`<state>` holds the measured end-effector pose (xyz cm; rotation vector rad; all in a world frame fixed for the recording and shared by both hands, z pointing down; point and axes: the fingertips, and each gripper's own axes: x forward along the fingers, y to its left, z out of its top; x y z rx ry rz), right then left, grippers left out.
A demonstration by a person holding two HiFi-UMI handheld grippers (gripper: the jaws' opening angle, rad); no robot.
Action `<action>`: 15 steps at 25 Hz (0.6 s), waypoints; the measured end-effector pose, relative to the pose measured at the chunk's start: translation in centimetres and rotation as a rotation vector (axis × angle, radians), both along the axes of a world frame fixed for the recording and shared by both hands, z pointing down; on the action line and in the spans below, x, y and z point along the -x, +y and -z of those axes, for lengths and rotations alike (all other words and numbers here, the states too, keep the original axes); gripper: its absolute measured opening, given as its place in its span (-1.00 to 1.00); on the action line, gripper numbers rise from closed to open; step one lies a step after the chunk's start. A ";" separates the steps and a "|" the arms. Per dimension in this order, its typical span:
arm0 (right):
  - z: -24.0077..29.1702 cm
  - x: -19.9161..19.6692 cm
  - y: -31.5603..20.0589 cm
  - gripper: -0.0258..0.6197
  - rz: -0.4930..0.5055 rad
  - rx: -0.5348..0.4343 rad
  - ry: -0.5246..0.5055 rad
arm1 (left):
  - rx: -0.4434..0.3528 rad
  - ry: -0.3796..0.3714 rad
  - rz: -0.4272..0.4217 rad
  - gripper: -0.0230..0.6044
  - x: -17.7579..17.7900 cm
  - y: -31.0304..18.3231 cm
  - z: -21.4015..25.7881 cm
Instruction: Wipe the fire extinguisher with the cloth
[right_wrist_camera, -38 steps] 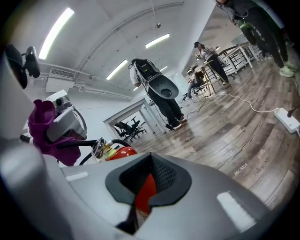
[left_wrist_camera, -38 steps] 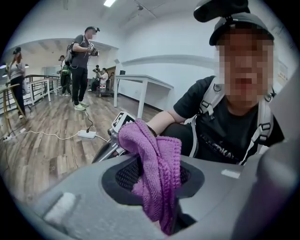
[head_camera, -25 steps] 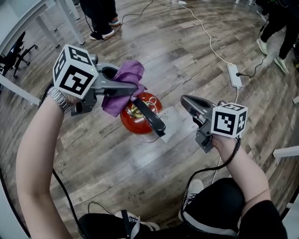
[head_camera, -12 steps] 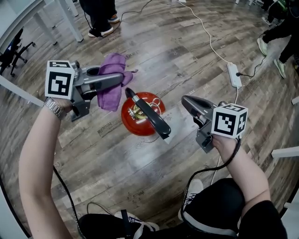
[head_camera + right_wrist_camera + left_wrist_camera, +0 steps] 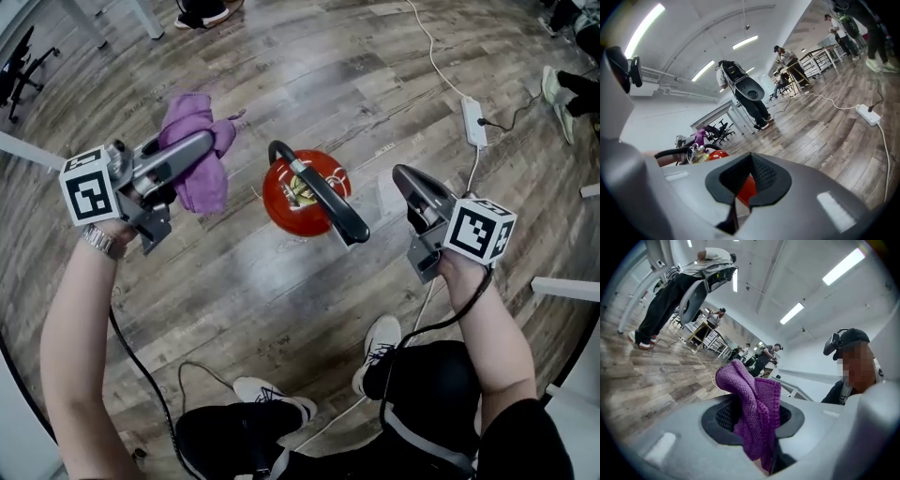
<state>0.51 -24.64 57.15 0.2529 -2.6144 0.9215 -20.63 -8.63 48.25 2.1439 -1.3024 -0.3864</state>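
A red fire extinguisher stands upright on the wood floor, seen from above, its black handle pointing toward me. My left gripper is to its left, apart from it, and shut on a purple cloth that bunches over and hangs below the jaws. In the left gripper view the cloth is pinched in that gripper. My right gripper sits right of the extinguisher, shut with nothing in it. In the right gripper view the extinguisher's red body shows behind the shut right gripper.
A white power strip and its cable lie on the floor at the back right. People's feet show at the top and right edge. An office chair stands far left. My own shoe is near the extinguisher.
My left gripper has carried the cloth off the top of the extinguisher and out to the left, rolling as it went. The right gripper has stayed beside the extinguisher.
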 end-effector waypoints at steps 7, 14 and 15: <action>8.2 -3.2 2.7 -0.91 -0.023 0.110 0.052 | 0.153 0.085 0.049 -0.55 -4.1 8.9 3.6; 21.6 -4.2 7.6 -0.91 0.075 0.137 0.091 | 0.182 0.186 0.161 -0.55 -9.8 15.5 15.1; 23.4 -4.3 8.5 -0.91 0.098 0.138 0.098 | 0.177 0.203 0.171 -0.55 -10.7 16.1 17.0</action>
